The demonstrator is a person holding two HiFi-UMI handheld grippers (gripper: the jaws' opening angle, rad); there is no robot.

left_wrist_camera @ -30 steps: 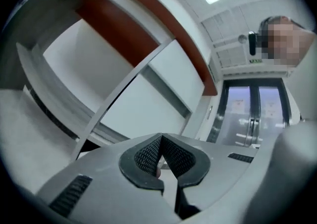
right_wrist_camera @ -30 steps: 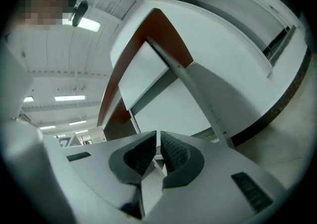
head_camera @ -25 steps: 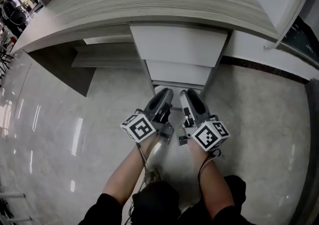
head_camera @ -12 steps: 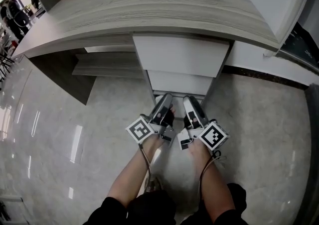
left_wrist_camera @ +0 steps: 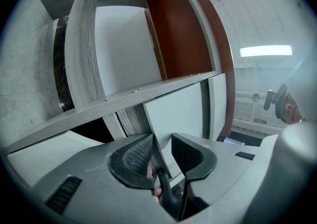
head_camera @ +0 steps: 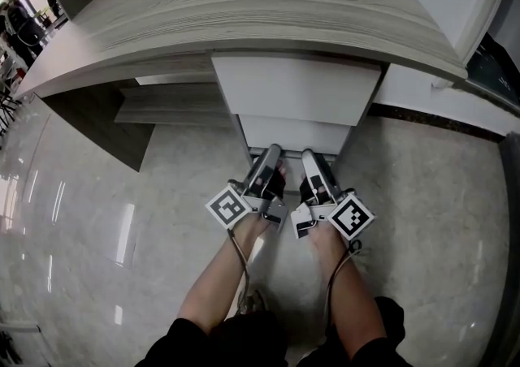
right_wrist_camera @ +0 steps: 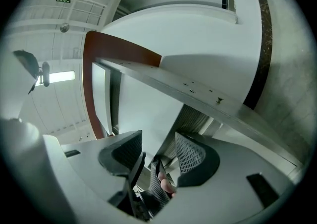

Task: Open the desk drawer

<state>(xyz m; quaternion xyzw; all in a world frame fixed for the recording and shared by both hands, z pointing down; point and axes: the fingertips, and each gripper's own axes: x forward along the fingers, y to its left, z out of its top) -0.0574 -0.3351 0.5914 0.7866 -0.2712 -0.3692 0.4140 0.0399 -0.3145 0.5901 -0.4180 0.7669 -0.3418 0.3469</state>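
Tucked low under the desk: the bottom drawer, front facing the person, long axis left to right. Meeting it side by side: left gripper and right gripper, jaws just opened wide, its edge between them, unclamped.

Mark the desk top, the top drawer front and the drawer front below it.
desk top (head_camera: 268,8): head view, middle of the wood-grain surface.
top drawer front (head_camera: 296,88): head view, centre of the white panel.
second drawer front (head_camera: 292,134): head view, centre of its visible white strip.
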